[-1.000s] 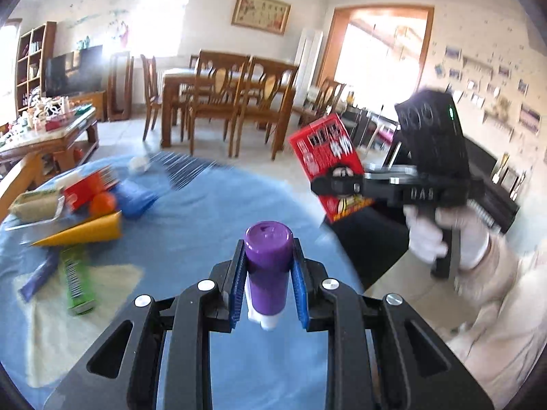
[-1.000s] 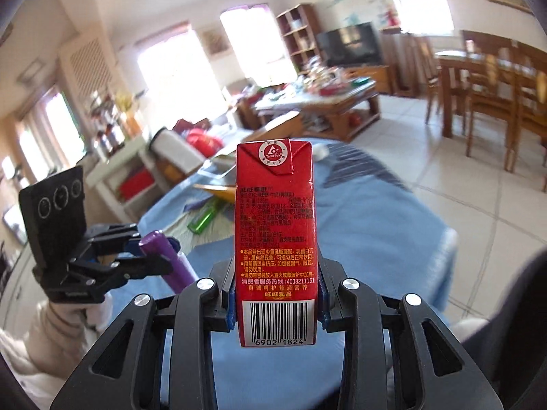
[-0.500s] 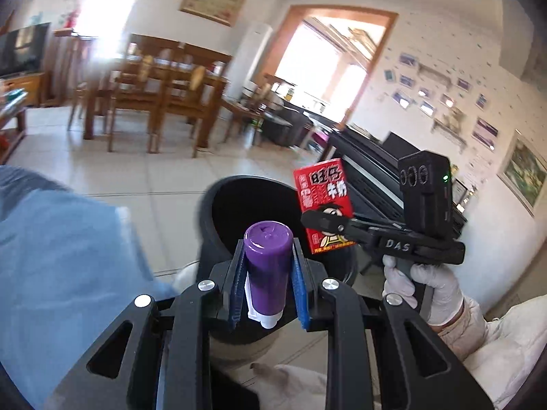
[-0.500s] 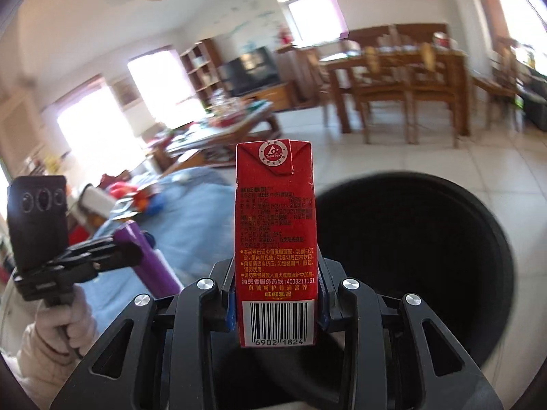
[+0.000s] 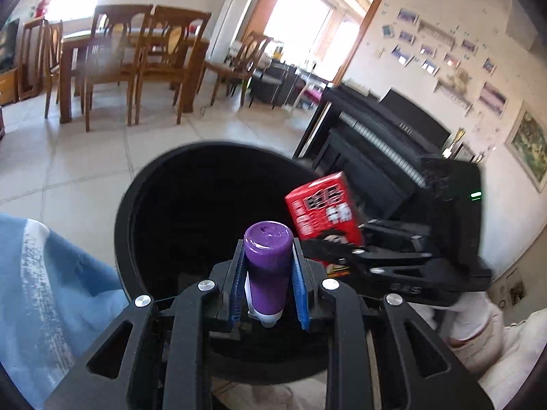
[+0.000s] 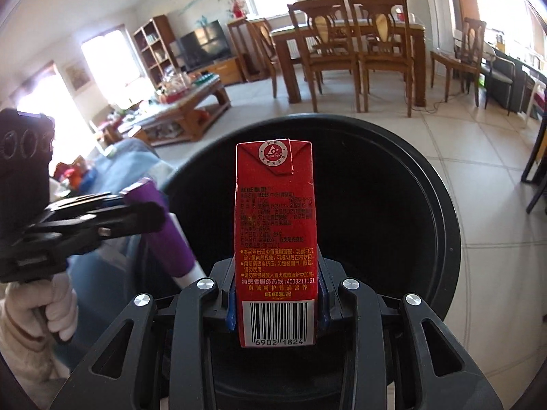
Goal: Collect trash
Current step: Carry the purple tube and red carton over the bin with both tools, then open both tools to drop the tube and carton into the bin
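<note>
My left gripper (image 5: pixel 270 294) is shut on a purple tube (image 5: pixel 267 266) with a white end, held above the open mouth of a round black trash bin (image 5: pixel 136 191). My right gripper (image 6: pixel 276 302) is shut on a red milk carton (image 6: pixel 275 235), also held over the bin (image 6: pixel 441 205). In the left wrist view the carton (image 5: pixel 321 212) and the right gripper (image 5: pixel 342 251) are to the right over the bin's rim. In the right wrist view the left gripper (image 6: pixel 136 212) with the purple tube (image 6: pixel 167 239) is at the left rim.
A blue tablecloth (image 5: pixel 44 290) hangs at the bin's left. A black piano (image 5: pixel 376 143) stands right of the bin. A dining table with wooden chairs (image 5: pixel 130 61) is across the tiled floor. A cluttered coffee table (image 6: pixel 181 109) stands at the far left.
Both grippers have swung away from the blue table and come closer over the black bin. The bin now fills the middle of both views. Both still hold their items.
</note>
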`<state>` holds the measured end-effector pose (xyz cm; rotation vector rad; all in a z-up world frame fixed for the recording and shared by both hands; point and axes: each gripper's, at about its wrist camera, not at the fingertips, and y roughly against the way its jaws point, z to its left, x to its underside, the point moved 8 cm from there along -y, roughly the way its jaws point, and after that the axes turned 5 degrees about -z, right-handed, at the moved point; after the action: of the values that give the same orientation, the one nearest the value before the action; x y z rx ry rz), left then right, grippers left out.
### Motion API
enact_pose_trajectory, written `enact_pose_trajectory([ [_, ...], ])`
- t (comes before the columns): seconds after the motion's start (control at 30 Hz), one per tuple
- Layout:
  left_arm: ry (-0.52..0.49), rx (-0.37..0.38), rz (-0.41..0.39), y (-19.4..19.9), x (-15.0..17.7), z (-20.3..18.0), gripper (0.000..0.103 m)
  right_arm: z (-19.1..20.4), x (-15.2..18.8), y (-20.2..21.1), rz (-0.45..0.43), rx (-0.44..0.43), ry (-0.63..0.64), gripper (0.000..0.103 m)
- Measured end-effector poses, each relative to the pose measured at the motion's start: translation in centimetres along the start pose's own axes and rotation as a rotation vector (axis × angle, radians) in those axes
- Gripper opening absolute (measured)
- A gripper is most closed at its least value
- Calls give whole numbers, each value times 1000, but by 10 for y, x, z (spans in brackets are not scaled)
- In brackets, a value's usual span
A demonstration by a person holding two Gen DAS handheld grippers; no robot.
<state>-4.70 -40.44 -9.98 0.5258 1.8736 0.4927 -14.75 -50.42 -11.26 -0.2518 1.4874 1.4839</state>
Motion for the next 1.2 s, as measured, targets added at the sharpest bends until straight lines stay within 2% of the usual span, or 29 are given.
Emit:
enact_pose_trajectory([
  [0.2,-28,-52,67,-17,12,12,25,0,5,-13,19,35,35,34],
  [0.63,-85,-92,102,-22,18,13,26,15,11,-22,20,74,96,34],
  [0.7,-80,-98,93,-21,17,13,27,18,11,-21,16,68,102,38],
  [0.8,-72,-93,84,-18,15,14,27,24,10,-18,-3,75,125,52],
  [1.03,-91,-93,68,-8,15,10,27,30,11,-17,-3,69,127,53],
  [1.13,-93,-105,56,0,14,10,32,31,10,-17,-6,68,129,53],
  [1.2,-89,-115,36,8,13,10,45,36,8,-17,-11,68,133,53],
])
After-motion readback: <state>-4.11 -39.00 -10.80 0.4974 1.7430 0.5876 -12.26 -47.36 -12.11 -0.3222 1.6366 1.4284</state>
